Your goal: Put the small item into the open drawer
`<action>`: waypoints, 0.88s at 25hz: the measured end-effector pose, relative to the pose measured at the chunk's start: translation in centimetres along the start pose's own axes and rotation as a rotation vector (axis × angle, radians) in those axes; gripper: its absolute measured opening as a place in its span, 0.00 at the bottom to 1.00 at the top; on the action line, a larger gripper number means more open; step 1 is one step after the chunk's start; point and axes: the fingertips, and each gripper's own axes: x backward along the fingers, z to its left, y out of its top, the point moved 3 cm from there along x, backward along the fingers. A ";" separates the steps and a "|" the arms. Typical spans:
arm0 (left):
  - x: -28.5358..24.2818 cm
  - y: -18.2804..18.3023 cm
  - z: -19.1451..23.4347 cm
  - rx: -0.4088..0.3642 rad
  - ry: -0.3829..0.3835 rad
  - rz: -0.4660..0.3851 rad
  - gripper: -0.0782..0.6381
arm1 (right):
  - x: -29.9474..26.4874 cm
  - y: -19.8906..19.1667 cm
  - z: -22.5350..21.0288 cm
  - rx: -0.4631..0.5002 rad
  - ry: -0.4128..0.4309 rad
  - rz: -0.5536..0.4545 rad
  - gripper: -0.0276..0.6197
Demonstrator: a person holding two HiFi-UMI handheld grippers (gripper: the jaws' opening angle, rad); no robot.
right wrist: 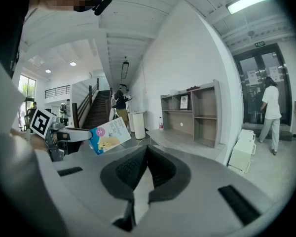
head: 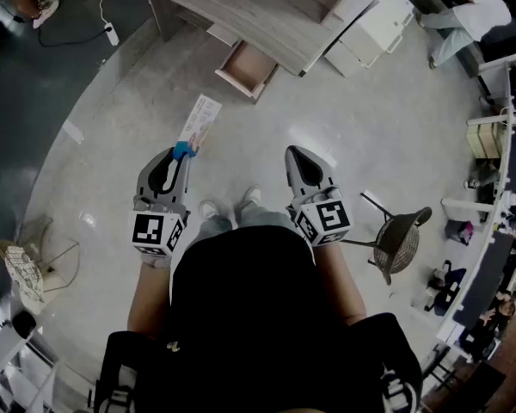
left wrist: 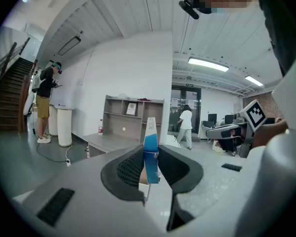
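A thin, flat packet (head: pixel 199 124) is clamped by its blue end between the fingers of the left gripper (head: pixel 180 152). Seen edge-on from that gripper, it stands upright. The rest of it is white with print, and a pink round mark and a yellowish picture are shown on its face in the right gripper view. It is held above the floor (head: pixel 370 119), well apart from the open drawer (head: pixel 248 68) under the tabletop (head: pixel 232 7). The fingers of the right gripper (head: pixel 299 155) are closed together on nothing.
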 end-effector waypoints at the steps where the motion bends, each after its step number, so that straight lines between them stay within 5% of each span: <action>1: -0.2 0.0 -0.4 0.001 -0.001 0.002 0.23 | 0.1 0.0 -0.3 -0.004 0.001 0.003 0.06; 8: -1.3 0.0 -1.3 -0.005 0.007 0.013 0.23 | -0.1 -0.4 -1.6 -0.016 0.018 0.006 0.06; 22: -9.3 0.7 -6.4 -0.045 0.013 0.065 0.23 | -0.5 -0.5 -10.9 -0.074 0.039 -0.024 0.06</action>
